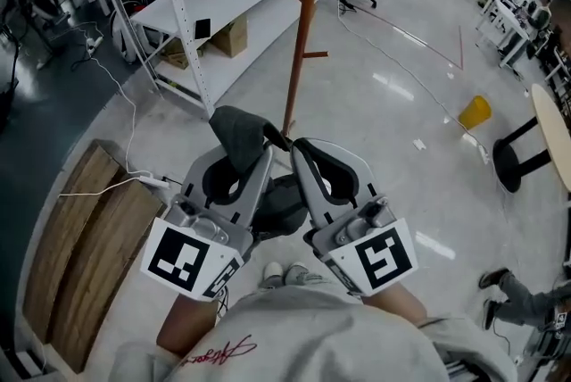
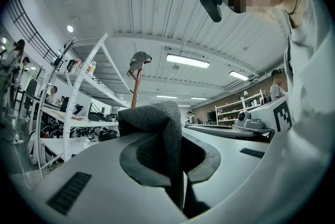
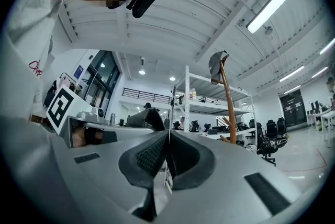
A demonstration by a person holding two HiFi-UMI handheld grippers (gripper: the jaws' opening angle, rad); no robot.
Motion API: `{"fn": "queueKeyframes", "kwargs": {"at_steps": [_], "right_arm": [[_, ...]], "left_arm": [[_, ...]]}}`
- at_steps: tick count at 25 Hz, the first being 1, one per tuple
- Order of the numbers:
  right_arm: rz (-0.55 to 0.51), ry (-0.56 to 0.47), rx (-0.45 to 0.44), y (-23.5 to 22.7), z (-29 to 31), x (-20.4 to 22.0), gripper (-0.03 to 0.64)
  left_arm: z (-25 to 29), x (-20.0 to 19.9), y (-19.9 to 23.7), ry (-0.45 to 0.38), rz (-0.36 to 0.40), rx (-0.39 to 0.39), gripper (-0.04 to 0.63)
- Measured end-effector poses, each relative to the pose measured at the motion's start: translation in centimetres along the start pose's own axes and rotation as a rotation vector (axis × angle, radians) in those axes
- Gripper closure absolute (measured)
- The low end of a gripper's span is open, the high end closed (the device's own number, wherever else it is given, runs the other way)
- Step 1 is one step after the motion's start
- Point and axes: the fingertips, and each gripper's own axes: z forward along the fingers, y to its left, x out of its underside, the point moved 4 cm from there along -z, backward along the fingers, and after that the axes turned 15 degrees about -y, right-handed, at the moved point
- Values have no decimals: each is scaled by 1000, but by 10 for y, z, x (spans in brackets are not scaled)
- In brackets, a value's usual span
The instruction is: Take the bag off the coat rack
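The bag is dark grey fabric: a fold of it (image 1: pixel 239 132) stands up from my left gripper (image 1: pixel 260 155), and a darker mass (image 1: pixel 278 206) hangs low between the two grippers. In the left gripper view the fold (image 2: pixel 157 123) is pinched in the shut left gripper (image 2: pixel 175 131). Just right of it, my right gripper (image 1: pixel 299 148) has its pads pressed together on nothing, as the right gripper view (image 3: pixel 168 136) confirms. The orange-brown coat rack pole (image 1: pixel 302 32) rises right behind both tips. A grey item (image 3: pixel 215 65) sits on the rack's top (image 2: pixel 140 60).
White shelving (image 1: pixel 178 5) with boxes stands at the back left. Wooden boards (image 1: pixel 80 255) lie on the floor at left, with a white cable (image 1: pixel 125 103) beside them. A yellow object (image 1: pixel 475 112) and a black-footed table (image 1: pixel 522 161) are at right. A person's feet (image 1: pixel 508 295) show at lower right.
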Motion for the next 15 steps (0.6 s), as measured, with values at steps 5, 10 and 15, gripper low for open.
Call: {"fn": "queueKeyframes", "kwargs": {"at_steps": [5,10,15], "right_arm": [[33,18,-7,-1,-12,-4,597],[43,13,-10,-8,-19,-11,597],[30,11,-14,-16,-27,-15,597]], "left_arm": [[0,-4,-12,-5,17,-13,554],[4,-2,-21,-4,16,-26,554],[11,2,-31,1,11,-25,554]]}}
